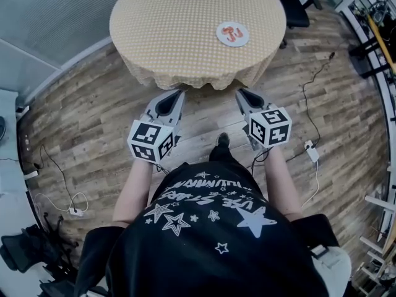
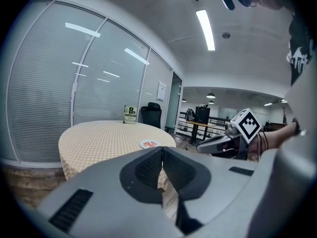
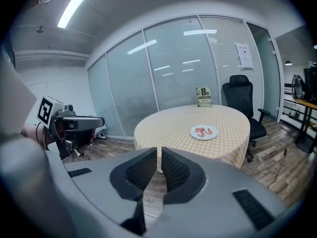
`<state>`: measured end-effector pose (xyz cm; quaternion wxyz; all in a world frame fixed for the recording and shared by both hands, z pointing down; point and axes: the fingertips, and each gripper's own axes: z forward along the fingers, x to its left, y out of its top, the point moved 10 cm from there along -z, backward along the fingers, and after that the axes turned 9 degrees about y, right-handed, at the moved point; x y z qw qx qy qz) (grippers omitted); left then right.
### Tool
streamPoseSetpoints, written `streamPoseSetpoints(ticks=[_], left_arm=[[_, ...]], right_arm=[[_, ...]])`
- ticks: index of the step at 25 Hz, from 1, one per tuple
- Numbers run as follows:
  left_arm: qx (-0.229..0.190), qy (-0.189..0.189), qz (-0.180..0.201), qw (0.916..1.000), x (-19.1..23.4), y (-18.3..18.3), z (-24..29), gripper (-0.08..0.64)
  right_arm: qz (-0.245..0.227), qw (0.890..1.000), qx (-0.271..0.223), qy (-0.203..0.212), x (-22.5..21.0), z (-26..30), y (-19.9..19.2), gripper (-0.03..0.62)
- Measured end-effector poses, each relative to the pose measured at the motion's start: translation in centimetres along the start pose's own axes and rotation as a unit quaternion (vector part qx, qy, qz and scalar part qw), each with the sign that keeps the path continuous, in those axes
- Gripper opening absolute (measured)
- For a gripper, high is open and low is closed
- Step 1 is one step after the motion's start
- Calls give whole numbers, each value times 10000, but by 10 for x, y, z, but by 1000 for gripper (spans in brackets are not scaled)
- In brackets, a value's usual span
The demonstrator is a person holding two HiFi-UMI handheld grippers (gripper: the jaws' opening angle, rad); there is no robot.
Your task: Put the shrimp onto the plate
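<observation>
A white plate (image 1: 232, 34) lies on the right side of a round table (image 1: 185, 23) with a yellow dotted cloth. Orange shrimp (image 1: 233, 33) lie on the plate. Both grippers hang over the wooden floor, short of the table's near edge. My left gripper (image 1: 178, 93) is shut with nothing in it, and my right gripper (image 1: 241, 92) is shut and empty too. In the left gripper view the jaws (image 2: 162, 150) meet below the plate (image 2: 150, 144). The right gripper view shows its jaws (image 3: 159, 150) pressed close, with the plate (image 3: 203, 132) and shrimp (image 3: 203, 130) far ahead.
A small sign card (image 3: 203, 96) stands at the table's far edge. A black office chair (image 3: 241, 101) stands behind the table, next to a frosted glass wall. Cables and a power strip (image 1: 311, 151) lie on the floor at the right.
</observation>
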<state>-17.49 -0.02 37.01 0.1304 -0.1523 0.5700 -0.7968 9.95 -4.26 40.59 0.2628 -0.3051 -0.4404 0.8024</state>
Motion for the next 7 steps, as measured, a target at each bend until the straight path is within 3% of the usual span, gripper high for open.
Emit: streamPoseSetpoints(ticks=[7], left_arm=[[-16, -151, -4, 9999, 7, -18, -53, 9]], right_arm=[[-46, 9998, -118, -179, 62, -16, -18, 44]])
